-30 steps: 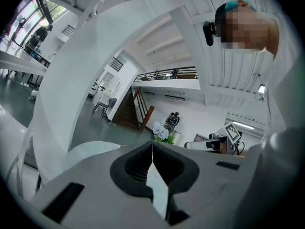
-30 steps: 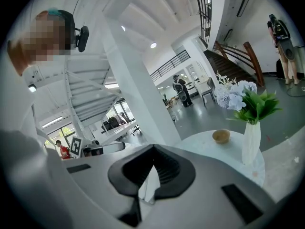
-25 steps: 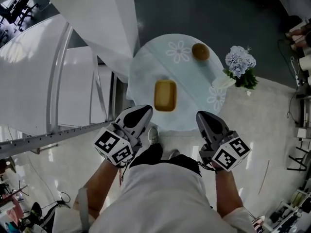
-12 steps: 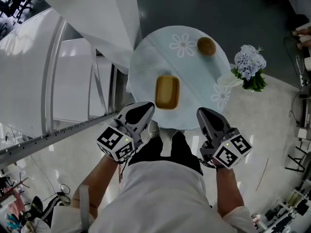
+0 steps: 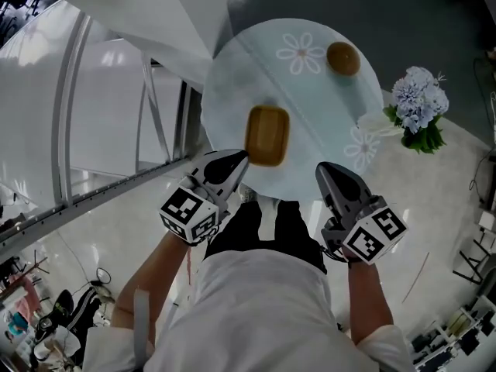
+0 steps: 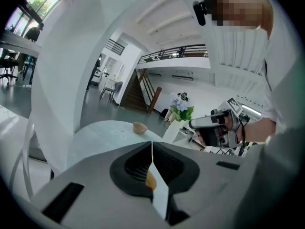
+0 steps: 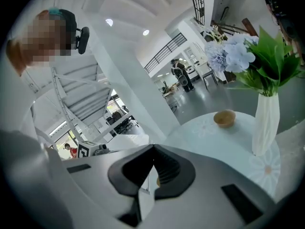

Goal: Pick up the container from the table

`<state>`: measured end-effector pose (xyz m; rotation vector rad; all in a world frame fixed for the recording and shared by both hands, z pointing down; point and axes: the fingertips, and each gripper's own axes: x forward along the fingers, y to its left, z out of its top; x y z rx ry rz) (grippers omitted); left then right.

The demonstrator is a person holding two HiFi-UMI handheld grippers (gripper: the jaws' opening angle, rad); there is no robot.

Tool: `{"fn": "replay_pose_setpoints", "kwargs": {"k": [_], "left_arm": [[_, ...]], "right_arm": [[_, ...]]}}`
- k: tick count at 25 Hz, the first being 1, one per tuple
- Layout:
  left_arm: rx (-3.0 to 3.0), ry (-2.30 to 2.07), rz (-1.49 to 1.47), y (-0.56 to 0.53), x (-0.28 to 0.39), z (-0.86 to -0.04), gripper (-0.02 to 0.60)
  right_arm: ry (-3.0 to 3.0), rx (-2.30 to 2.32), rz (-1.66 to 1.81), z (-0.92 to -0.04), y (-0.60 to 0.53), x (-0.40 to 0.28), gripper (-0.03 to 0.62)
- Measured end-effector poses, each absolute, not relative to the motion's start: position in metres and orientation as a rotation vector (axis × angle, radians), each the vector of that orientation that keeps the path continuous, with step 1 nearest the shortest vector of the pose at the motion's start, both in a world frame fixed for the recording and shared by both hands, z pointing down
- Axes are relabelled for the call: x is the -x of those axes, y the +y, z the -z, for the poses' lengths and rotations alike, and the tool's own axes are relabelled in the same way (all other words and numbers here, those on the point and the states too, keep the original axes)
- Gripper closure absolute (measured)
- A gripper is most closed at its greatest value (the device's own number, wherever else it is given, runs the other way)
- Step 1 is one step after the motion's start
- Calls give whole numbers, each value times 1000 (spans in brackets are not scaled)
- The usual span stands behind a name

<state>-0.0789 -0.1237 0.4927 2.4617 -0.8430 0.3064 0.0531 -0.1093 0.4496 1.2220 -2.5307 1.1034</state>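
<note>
A rectangular wooden container [image 5: 267, 135] lies on the round table [image 5: 232, 91], near the front edge. My left gripper [image 5: 239, 159] hovers just in front of the container's front left corner, jaws shut and empty. My right gripper [image 5: 324, 170] hangs over the table's front edge to the container's right, also shut with nothing in it. In the left gripper view the jaws [image 6: 152, 144] meet at the tip, and a sliver of the container [image 6: 150, 180] shows behind them. The right gripper view shows the jaws [image 7: 153, 147] closed the same way.
A small round wooden bowl [image 5: 342, 58] sits at the table's far side. A white vase of pale flowers [image 5: 418, 105] stands at the right edge. A white staircase and railing [image 5: 116, 130] run along the left. My legs and shoes [image 5: 263, 208] are at the table's front edge.
Both grippers have sunk and come closer to the table. The container now lies right by the left gripper's tip. Both pairs of jaws stay closed.
</note>
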Motion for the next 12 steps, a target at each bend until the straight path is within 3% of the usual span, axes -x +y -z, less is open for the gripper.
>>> {"fn": "replay_pose_setpoints", "kwargs": {"k": [12], "left_arm": [[-2447,-800,-590,-110,63,-562,557]], "right_arm": [[-2492,-1129,-1232,-492,-119,-69,576]]}}
